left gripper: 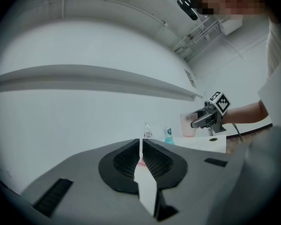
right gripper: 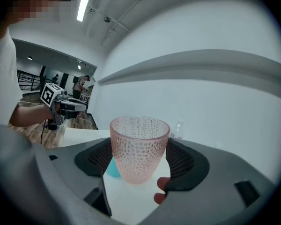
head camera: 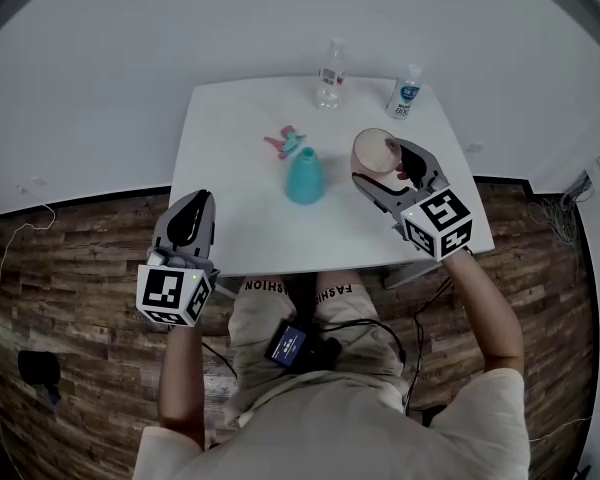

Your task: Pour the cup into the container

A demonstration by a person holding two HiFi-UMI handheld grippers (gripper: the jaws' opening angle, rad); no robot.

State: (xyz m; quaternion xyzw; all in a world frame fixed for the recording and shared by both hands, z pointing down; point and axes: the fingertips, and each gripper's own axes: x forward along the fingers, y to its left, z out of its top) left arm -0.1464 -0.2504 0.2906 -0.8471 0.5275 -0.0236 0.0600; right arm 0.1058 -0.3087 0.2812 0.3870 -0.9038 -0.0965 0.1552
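A pink dimpled translucent cup (right gripper: pixel 139 146) stands upright between the jaws of my right gripper (right gripper: pixel 139 159), which is shut on it. In the head view the cup (head camera: pixel 375 152) hangs over the right half of the white table (head camera: pixel 240 238), just right of a teal container (head camera: pixel 304 176) with a wide base and narrow top. That container (right gripper: pixel 113 168) peeks out behind the cup's lower left. My left gripper (head camera: pixel 188 230) sits at the table's front left edge, shut with nothing in it (left gripper: pixel 140 156). I cannot see the cup's contents.
Two small clear bottles (head camera: pixel 330 73) (head camera: pixel 405 94) stand at the table's back edge. A small pink and teal object (head camera: pixel 285 141) lies behind the teal container. The person's legs and a cabled device (head camera: pixel 288 345) are below the table's front edge.
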